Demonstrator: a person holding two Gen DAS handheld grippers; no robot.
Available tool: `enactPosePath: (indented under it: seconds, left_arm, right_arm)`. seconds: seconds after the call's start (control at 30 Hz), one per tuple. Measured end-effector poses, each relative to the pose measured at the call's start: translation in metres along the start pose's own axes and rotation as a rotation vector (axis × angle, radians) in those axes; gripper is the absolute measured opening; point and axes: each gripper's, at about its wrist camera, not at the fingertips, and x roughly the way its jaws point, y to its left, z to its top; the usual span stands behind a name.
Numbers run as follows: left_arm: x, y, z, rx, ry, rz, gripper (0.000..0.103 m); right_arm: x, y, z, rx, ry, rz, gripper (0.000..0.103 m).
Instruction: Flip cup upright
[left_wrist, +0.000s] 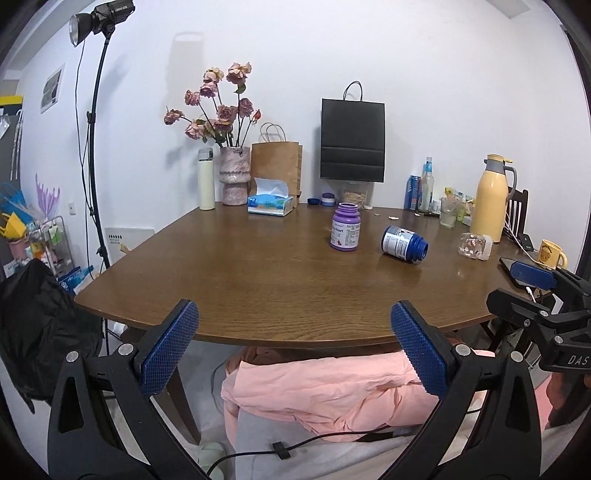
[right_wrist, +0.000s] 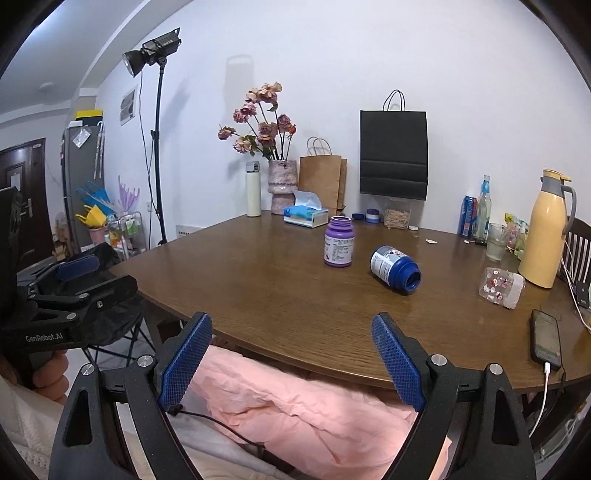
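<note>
Brown wooden table (left_wrist: 266, 280) with a curved near edge, set against a white wall (left_wrist: 443, 74). Along the far side: dried roses in a mottled pink vase (left_wrist: 233, 175), a cream flask (left_wrist: 206, 179), a tissue box (left_wrist: 270, 204), a brown paper bag (left_wrist: 276, 166), a black paper bag (left_wrist: 352, 140). At the right end, a yellow thermos jug (left_wrist: 490, 199) among bottles and a glass. Out on the open wood, a purple bottle (left_wrist: 346, 232) standing upright with no lid, and just right of it, apart, a blue bottle (left_wrist: 403, 244) lying on its side, open mouth toward the near right. Further right, a clear patterned cup (left_wrist: 475, 246) also lying on its side, near the foot of the jug. Studio lamp on a tall stand (left_wrist: 96, 147) at left. Below the table edge, pink cloth (left_wrist: 332, 391) over a lap. Left gripper (left_wrist: 291, 350) held short of the table edge, jaws spread wide, nothing between them; right gripper (right_wrist: 291, 360) likewise wide and empty, level with the near rim. Only in the left wrist view: a yellow mug (left_wrist: 552, 254) at the far right. Only in the right wrist view: a dark door (right_wrist: 22, 206) and a grey fridge (right_wrist: 79, 173) at left, a hand (right_wrist: 50, 376) gripping the left tool's handle, and the whole phone (right_wrist: 546, 341) with its white charging cable.
</note>
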Motion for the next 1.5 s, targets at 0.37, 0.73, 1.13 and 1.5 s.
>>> enactPosePath:
  seconds: [0.37,0.73,1.13,1.5]
  left_arm:
    - [0.0013,-0.0007,0.0018,0.000,0.009,-0.011,0.103]
    - [0.0040,-0.0003,0.0019,0.001,0.007,-0.011,0.103]
    - [0.0044,0.0008,0.0011,0.000,0.005,-0.010,0.103]
    - [0.0043,0.0007,0.0006,0.000,0.005,-0.011,0.103]
  right_arm:
    - [0.0018,-0.0004,-0.0002,0.017,0.007,0.002,0.092]
    - [0.0012,0.0003,-0.0003,0.016,0.005,0.001,0.092]
    - [0.0010,0.0000,-0.0007,0.018,0.005,0.002,0.092]
    - [0.0010,-0.0003,-0.0008,0.019,0.005,0.001,0.092]
